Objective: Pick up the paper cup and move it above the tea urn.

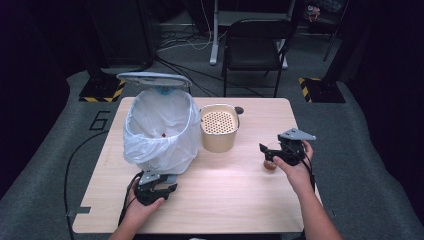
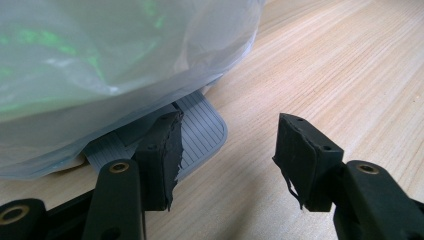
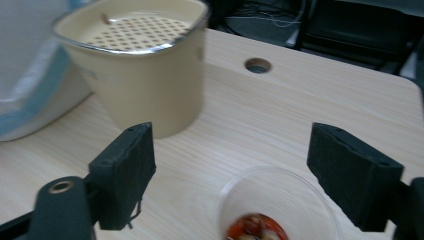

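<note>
A pedal bin (image 1: 160,127) lined with a white plastic bag stands at the table's left, its lid (image 1: 152,78) raised. My left gripper (image 1: 165,189) is low at the bin's front. In the left gripper view its jaws (image 2: 230,135) stand apart with nothing between them, and the left fingertip (image 2: 162,145) rests on the grey ribbed pedal (image 2: 200,132). My right gripper (image 1: 267,152) hovers open at the table's right, above a small clear cup (image 1: 270,164). The cup (image 3: 280,200), with reddish-brown pieces inside, sits below the gap of the right gripper (image 3: 232,150), untouched by the pads.
A cream pot (image 1: 218,132) with a perforated insert stands mid-table, right of the bin; the pot (image 3: 145,75) is ahead-left of the right gripper. A small red item (image 1: 163,134) lies in the bag. A cable hole (image 3: 258,65) marks the far edge. A folding chair (image 1: 255,45) stands beyond.
</note>
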A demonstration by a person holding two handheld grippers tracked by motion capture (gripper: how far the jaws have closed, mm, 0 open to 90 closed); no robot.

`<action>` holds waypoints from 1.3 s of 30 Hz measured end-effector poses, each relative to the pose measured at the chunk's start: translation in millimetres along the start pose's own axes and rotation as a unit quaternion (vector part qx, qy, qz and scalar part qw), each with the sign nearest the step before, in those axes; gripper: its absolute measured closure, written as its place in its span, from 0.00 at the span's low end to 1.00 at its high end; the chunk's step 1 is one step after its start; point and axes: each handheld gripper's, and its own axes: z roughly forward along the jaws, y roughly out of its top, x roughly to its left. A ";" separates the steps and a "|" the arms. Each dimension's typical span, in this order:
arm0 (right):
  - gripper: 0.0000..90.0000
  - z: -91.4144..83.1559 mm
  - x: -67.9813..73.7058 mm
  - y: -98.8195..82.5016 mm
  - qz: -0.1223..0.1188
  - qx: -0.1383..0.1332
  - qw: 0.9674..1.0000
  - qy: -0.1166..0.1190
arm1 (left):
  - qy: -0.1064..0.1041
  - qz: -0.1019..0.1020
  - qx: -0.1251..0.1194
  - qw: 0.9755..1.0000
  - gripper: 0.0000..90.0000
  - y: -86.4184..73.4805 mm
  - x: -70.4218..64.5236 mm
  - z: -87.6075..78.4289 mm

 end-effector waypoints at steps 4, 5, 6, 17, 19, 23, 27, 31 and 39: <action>0.28 11.4 17.6 12.6 -0.023 0.000 0.999 0.028 | -0.001 -0.001 -0.001 1.000 0.49 0.0 0.1 0.1; 0.30 15.2 21.5 15.4 -0.027 0.000 0.999 0.035 | 0.000 -0.001 0.000 1.000 0.49 0.0 0.1 0.0; 0.31 19.5 25.1 18.1 -0.029 0.001 0.999 0.043 | 0.000 0.000 0.000 1.000 0.49 0.0 0.0 0.0; 0.46 61.5 58.3 42.4 -0.047 0.011 0.994 0.100 | -0.001 0.000 -0.001 1.000 0.49 -0.1 0.4 0.1; 0.46 65.2 62.9 47.5 -0.048 0.011 0.993 0.104 | -0.001 0.001 -0.001 1.000 0.49 0.0 0.6 0.0; 0.47 76.2 69.1 57.2 -0.057 0.020 0.993 0.105 | -0.001 0.001 0.000 1.000 0.49 0.2 0.6 0.0; 0.51 89.8 73.6 63.2 -0.057 0.031 0.992 0.105 | 0.000 0.000 -0.001 1.000 0.50 0.1 0.8 0.1; 0.55 100.4 75.1 65.5 -0.059 0.039 0.992 0.103 | -0.002 0.001 0.003 1.000 0.50 0.4 1.4 -0.5; 0.66 108.4 79.8 64.0 -0.078 0.044 0.988 0.124 | -0.002 0.000 0.003 1.000 0.50 0.4 1.3 -0.5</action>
